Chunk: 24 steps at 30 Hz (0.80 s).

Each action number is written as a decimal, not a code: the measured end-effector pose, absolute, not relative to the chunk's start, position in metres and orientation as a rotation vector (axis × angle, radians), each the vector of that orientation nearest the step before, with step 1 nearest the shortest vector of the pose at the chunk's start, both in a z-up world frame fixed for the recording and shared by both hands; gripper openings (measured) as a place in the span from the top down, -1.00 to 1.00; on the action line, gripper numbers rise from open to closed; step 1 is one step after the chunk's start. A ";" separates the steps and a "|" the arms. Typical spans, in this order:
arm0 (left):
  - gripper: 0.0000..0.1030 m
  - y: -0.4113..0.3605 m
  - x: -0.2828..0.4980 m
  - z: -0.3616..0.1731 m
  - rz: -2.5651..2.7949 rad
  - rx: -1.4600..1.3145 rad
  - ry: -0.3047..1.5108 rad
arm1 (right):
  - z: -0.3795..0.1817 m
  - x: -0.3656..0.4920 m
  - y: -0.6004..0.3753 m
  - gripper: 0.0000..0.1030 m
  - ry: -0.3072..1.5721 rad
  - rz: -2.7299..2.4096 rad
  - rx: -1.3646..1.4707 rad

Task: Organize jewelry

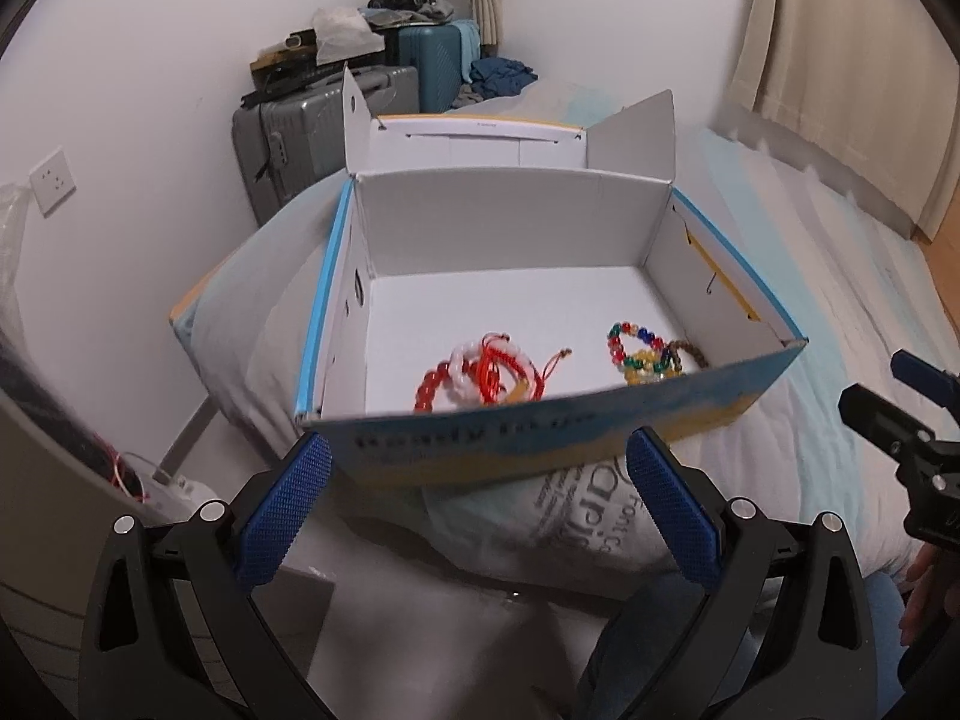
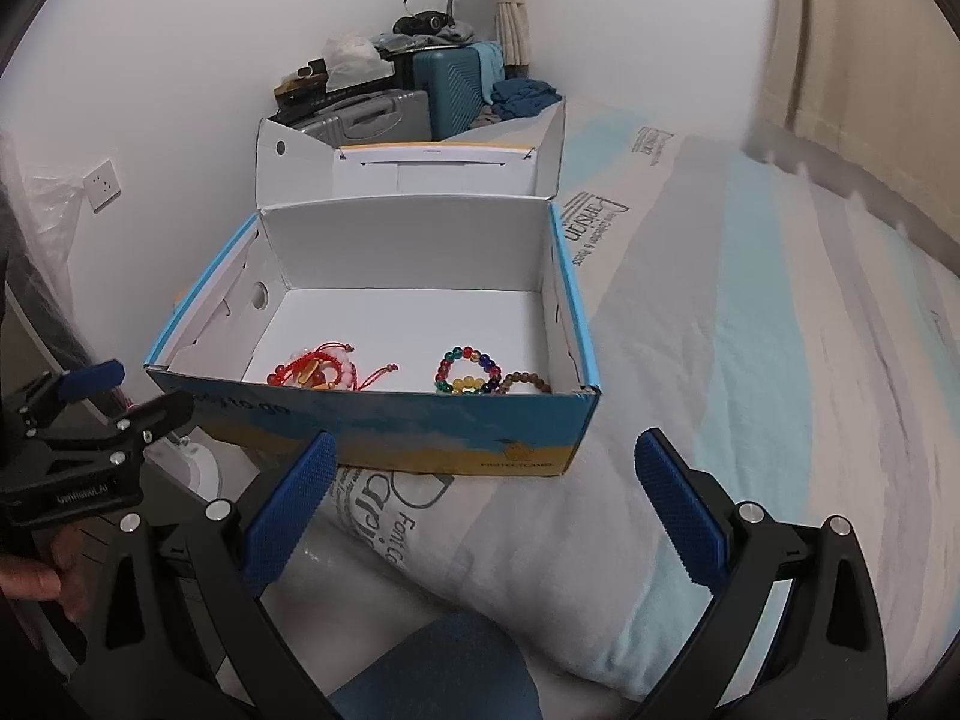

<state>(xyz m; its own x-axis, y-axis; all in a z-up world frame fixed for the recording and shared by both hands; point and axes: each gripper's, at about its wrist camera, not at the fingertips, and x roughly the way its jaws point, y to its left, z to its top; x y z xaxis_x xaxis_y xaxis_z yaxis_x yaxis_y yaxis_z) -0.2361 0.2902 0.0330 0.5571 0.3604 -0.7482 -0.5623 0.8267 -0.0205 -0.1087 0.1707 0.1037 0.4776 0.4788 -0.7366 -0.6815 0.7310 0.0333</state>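
An open blue and yellow cardboard box (image 1: 540, 438) (image 2: 420, 426) with a white inside sits on a bed. Inside, near the front wall, lie a tangle of red and white bracelets (image 1: 480, 375) (image 2: 324, 372), a multicoloured bead bracelet (image 1: 639, 351) (image 2: 471, 372) and a brown bead bracelet (image 2: 528, 383). My left gripper (image 1: 477, 504) is open and empty just in front of the box. My right gripper (image 2: 486, 504) is open and empty, in front of the box's right half. Each gripper shows at the edge of the other's view (image 1: 888, 414) (image 2: 120, 402).
The box's lid (image 1: 474, 144) stands open behind it. The bed (image 2: 750, 360) has a striped white and light blue cover and a printed pillow (image 2: 420, 540). Suitcases (image 1: 312, 120) with clutter stand against the far wall. A curtain (image 1: 840, 60) hangs at the right.
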 end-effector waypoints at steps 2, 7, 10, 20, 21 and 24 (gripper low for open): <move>-0.88 0.287 -0.238 0.032 0.562 -0.261 0.816 | 0.106 -0.112 0.168 -0.85 0.800 0.716 -0.271; -0.89 0.277 -0.238 0.034 0.622 -0.232 0.819 | 0.110 -0.117 0.166 -0.85 0.787 0.710 -0.270; -0.88 0.277 -0.239 0.034 0.608 -0.253 0.810 | 0.110 -0.117 0.167 -0.85 0.785 0.711 -0.266; -0.88 0.272 -0.238 0.040 0.607 -0.224 0.776 | 0.110 -0.117 0.166 -0.85 0.790 0.711 -0.267; -0.88 0.272 -0.238 0.040 0.605 -0.226 0.776 | 0.109 -0.117 0.166 -0.85 0.790 0.712 -0.268; -0.89 0.274 -0.238 0.039 0.596 -0.253 0.781 | 0.108 -0.116 0.166 -0.85 0.796 0.712 -0.264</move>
<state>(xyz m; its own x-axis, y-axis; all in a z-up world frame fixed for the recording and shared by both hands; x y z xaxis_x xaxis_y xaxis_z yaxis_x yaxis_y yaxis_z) -0.2378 0.2739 0.0389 0.5572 0.4084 -0.7230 -0.5899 0.8075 0.0015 -0.1159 0.1655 0.1078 0.4850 0.4822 -0.7295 -0.6720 0.7394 0.0420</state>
